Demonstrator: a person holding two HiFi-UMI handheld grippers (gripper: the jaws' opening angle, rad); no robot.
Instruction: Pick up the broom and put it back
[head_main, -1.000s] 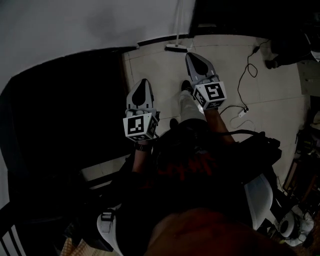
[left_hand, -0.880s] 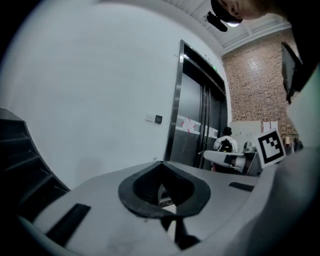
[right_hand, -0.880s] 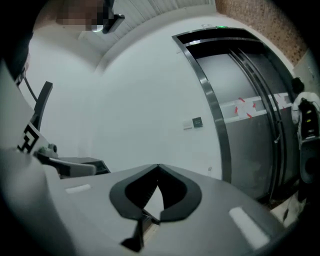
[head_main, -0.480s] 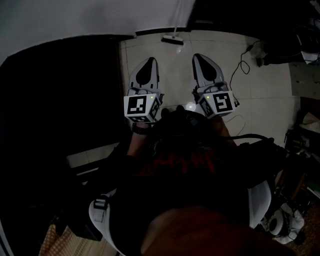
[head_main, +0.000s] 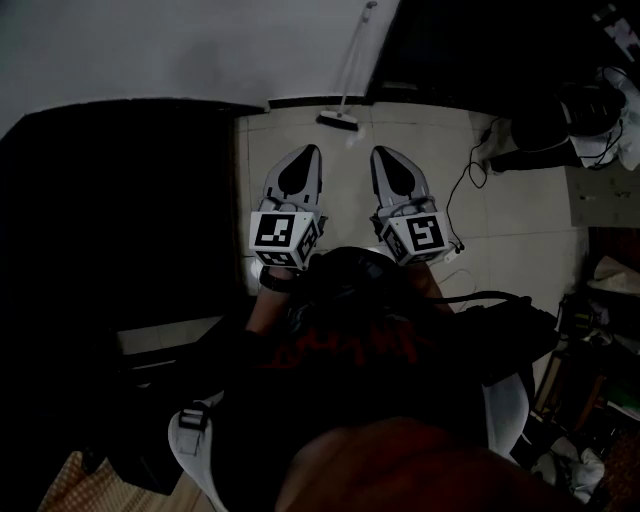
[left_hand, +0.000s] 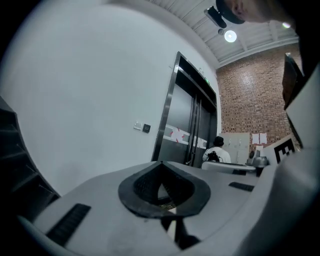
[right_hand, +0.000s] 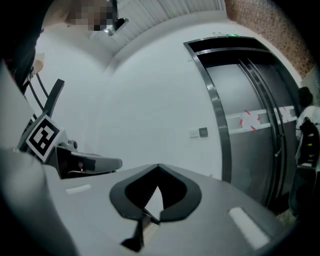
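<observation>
1. the broom (head_main: 340, 118) stood with its head on the tiled floor (head_main: 500, 210) at the foot of the white wall (head_main: 150, 50), and its thin handle leaned up against that wall.
2. in the head view the broom was ahead of both grippers, roughly between the lines they pointed along, and apart from each of them.
3. the left gripper (head_main: 300, 165) was held out level with its two jaws brought together at the tips. its own view showed nothing clamped between the pads.
4. the right gripper (head_main: 392, 168) was just beside the left one and pointed the same way. its jaws were also closed on nothing.
5. each gripper carried its marker cube at the near end, close to the person's body.
6. a black cable (head_main: 462, 180) trailed over the floor to the right of the right gripper.
7. the gripper views looked at the white wall with a small switch panel (right_hand: 202, 132), and beside it the metal lift doors (right_hand: 255, 125).
8. the left gripper view showed a brick wall (left_hand: 245, 100) further off, with a person in a white top (left_hand: 218, 152) near the lift doors.
</observation>
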